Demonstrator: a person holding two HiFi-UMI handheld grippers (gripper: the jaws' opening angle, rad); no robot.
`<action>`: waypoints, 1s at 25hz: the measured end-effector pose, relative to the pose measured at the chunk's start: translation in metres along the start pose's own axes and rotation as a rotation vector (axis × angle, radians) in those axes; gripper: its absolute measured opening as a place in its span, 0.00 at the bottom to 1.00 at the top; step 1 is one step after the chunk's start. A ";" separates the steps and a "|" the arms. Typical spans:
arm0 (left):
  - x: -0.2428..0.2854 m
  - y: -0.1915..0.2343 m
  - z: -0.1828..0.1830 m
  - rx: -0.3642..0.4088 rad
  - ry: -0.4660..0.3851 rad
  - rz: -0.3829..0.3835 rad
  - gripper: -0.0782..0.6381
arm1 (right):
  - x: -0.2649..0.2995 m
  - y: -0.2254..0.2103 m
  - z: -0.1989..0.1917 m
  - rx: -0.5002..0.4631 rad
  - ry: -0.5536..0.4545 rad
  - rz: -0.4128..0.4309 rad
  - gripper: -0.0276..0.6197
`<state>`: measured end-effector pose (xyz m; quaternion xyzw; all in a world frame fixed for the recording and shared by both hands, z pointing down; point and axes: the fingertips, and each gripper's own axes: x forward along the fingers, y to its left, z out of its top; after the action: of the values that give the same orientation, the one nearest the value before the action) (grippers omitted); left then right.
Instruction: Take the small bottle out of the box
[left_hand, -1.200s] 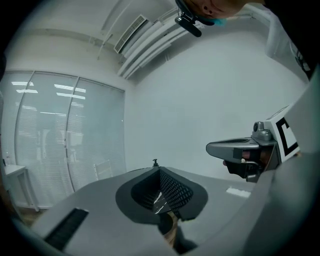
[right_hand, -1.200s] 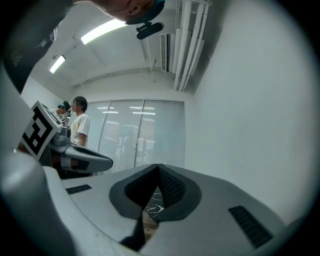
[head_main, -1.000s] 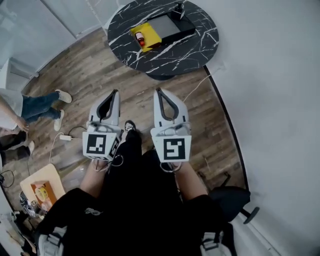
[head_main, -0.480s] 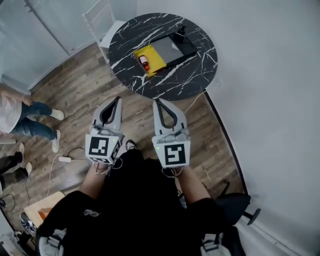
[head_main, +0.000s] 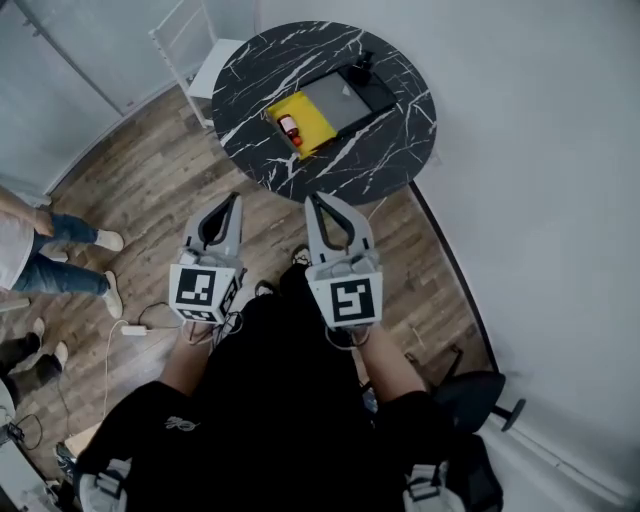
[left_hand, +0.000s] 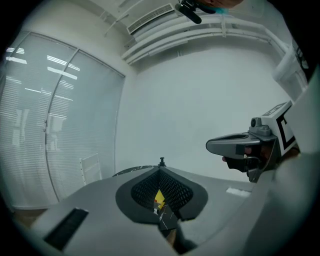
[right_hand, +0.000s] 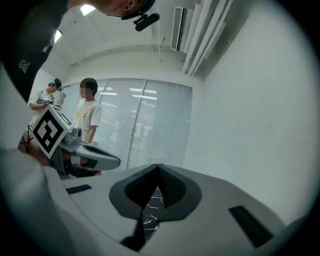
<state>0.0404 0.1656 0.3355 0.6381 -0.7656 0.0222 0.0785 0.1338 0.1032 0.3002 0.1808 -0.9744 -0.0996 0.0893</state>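
A small bottle with a red label (head_main: 290, 128) lies in the yellow half of an open box (head_main: 312, 112) on the round black marble table (head_main: 370, 150). The box's grey half (head_main: 345, 98) lies beside it. My left gripper (head_main: 235, 197) and right gripper (head_main: 313, 197) are held side by side over the wood floor, short of the table, both shut and empty. In the left gripper view the bottle (left_hand: 158, 202) shows as a small speck below the joined fingertips of the left gripper (left_hand: 161, 170). The right gripper view shows only marble (right_hand: 151, 216) below the right gripper (right_hand: 159, 166).
A white chair (head_main: 190, 45) stands to the left of the table. Other people's legs (head_main: 62, 250) are at the left, with a cable and adapter (head_main: 132, 330) on the floor. A white wall (head_main: 540, 200) runs along the right, and an office chair base (head_main: 485, 400) sits at the lower right.
The table and box have drawn nearer and sit lower in the head view as both grippers moved forward together. The people at the left have slid back. Both stay shut.
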 end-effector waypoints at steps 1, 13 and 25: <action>0.006 0.003 -0.003 -0.006 0.011 -0.004 0.11 | 0.006 -0.002 -0.002 0.005 0.003 0.003 0.04; 0.112 0.045 -0.016 -0.002 0.116 -0.022 0.11 | 0.105 -0.059 -0.045 0.073 0.076 0.080 0.04; 0.215 0.073 -0.071 -0.058 0.304 0.033 0.11 | 0.193 -0.109 -0.125 0.163 0.237 0.230 0.04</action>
<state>-0.0624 -0.0204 0.4419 0.6123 -0.7556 0.0978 0.2113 0.0192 -0.0885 0.4228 0.0854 -0.9761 0.0126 0.1993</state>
